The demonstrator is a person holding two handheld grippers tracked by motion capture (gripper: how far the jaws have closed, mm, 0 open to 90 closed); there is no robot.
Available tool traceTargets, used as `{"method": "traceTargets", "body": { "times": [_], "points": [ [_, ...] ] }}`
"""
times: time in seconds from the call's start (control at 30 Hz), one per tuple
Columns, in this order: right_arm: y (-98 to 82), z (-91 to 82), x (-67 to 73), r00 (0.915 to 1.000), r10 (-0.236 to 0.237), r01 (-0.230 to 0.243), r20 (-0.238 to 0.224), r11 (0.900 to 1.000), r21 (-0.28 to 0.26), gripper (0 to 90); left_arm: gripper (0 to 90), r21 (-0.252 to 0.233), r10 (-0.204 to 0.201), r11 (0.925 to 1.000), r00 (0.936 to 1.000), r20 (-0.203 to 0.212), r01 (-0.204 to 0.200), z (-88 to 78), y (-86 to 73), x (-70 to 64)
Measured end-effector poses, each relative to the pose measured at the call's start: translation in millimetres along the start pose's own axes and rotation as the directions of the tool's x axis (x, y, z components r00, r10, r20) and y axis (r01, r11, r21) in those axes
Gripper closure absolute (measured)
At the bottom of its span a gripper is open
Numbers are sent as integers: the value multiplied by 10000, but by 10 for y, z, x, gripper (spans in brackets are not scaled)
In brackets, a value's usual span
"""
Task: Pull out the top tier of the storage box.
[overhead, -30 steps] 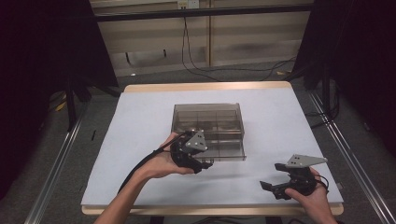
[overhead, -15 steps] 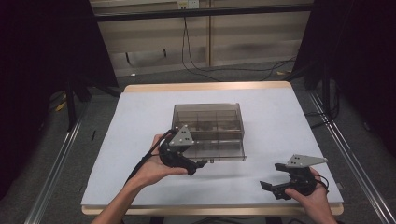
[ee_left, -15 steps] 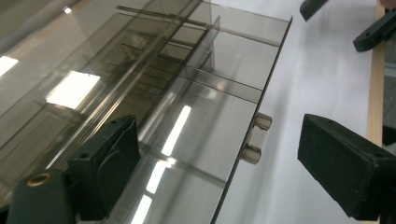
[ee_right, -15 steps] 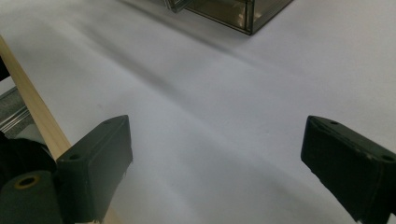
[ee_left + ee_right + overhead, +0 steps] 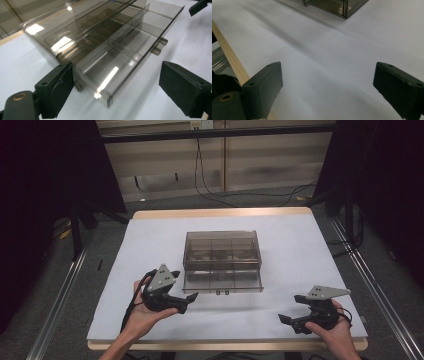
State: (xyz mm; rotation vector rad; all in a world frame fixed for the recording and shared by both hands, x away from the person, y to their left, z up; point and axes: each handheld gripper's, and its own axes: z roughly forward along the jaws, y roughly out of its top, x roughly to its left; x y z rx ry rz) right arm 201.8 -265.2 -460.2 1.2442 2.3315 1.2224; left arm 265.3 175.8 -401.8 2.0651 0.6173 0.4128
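Smoked-plastic organizer box (image 5: 222,260) sits at the middle of a white-covered tabletop (image 5: 300,250), its clear compartments divided by thin walls and its lower drawer (image 5: 222,281) pulled partway out toward the person. Two small tabs (image 5: 222,293) project from the drawer's front edge.

From the left gripper view, the box (image 5: 105,40) fills the space ahead, its near corner lying between the two black jaws, which stand wide apart; one jaw is close beside the drawer's side wall, though whether it touches cannot be told. The left claw (image 5: 187,296) is therefore open, held in the person's left hand (image 5: 142,312) just off the drawer's front left corner, with a grey three-cornered plate (image 5: 161,277) on top and a black cable (image 5: 131,310) trailing down toward the tabletop's near edge.

The right claw (image 5: 290,309) is held in the right hand (image 5: 335,330) near the tabletop's front right corner, well apart from the box. Its own view shows both jaws spread wide over bare white covering (image 5: 324,62), with the tabletop's wooden edge (image 5: 229,62) at the left and a corner of the box (image 5: 337,6) at the top of the frame.

Cables (image 5: 235,190) run across the floor beyond the tabletop's far edge.
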Motion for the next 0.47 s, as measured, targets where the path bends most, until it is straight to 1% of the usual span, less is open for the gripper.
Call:
{"method": "traceTargets", "body": {
  "times": [0.03, 0.07, 0.13, 0.17, 0.2, 0.23, 0.27, 0.3, 0.33, 0.37, 0.4, 0.43, 0.47],
  "points": [
    [-1, -2, 1, 10000, -21, 21, 9, 10000, -5, 89, 126, 0, 0, 10000, 10000, 0, 0, 0, 0, 0],
    [-2, -4, 2, 10000, -13, 13, 22, 10000, -15, 90, 130, -154, -227, 9996, 9994, -269, 223, -63, -109, -3],
    [-1, -1, 3, 10000, 5, -5, 17, 10000, 6, 89, 151, -197, -522, 9985, 9983, -245, 518, -89, -223, 8],
    [-1, -1, 3, 10000, 5, -5, 17, 10000, 6, 89, 158, -197, -522, 9985, 9983, -245, 518, -89, -223, 8],
    [1, 3, 4, 10000, -37, 37, -4, 10000, -12, 89, 178, -190, -729, 9972, 9971, -208, 725, -105, -323, 0],
    [2, 2, 6, 10000, -63, 63, -21, 10000, -26, 89, 207, -190, -729, 9972, 9971, -208, 725, -105, -323, 0],
    [1, 0, 8, 10000, -43, 43, -17, 10000, -17, 89, 236, -307, -855, 9959, 9961, -213, 848, -145, -361, -4],
    [1, 0, 8, 10000, -43, 43, -17, 10000, -17, 89, 272, -307, -855, 9959, 9961, -213, 848, -145, -361, -4],
    [1, 3, -1, 10000, -56, 56, -24, 10000, -26, 89, 322, -634, -1248, 9903, 9921, -118, 1238, -183, -346, -13],
    [3, 5, -3, 10000, -45, 45, -32, 10000, -22, 89, 370, -802, -1181, 9899, 9930, -95, 1170, -191, -334, -38],
    [3, 5, -5, 10000, -80, 80, -47, 10000, -39, 90, 426, -844, -999, 9915, 9950, -45, 992, -198, -322, -61],
    [3, 5, -5, 10000, -80, 80, -47, 10000, -39, 90, 495, -844, -999, 9915, 9950, -45, 992, -198, -322, -61],
    [2, 4, -2, 10000, -82, 81, -57, 10000, -38, 89, 495, -858, -914, 9920, 9957, 136, 922, -194, -316, -88]
  ]
}}
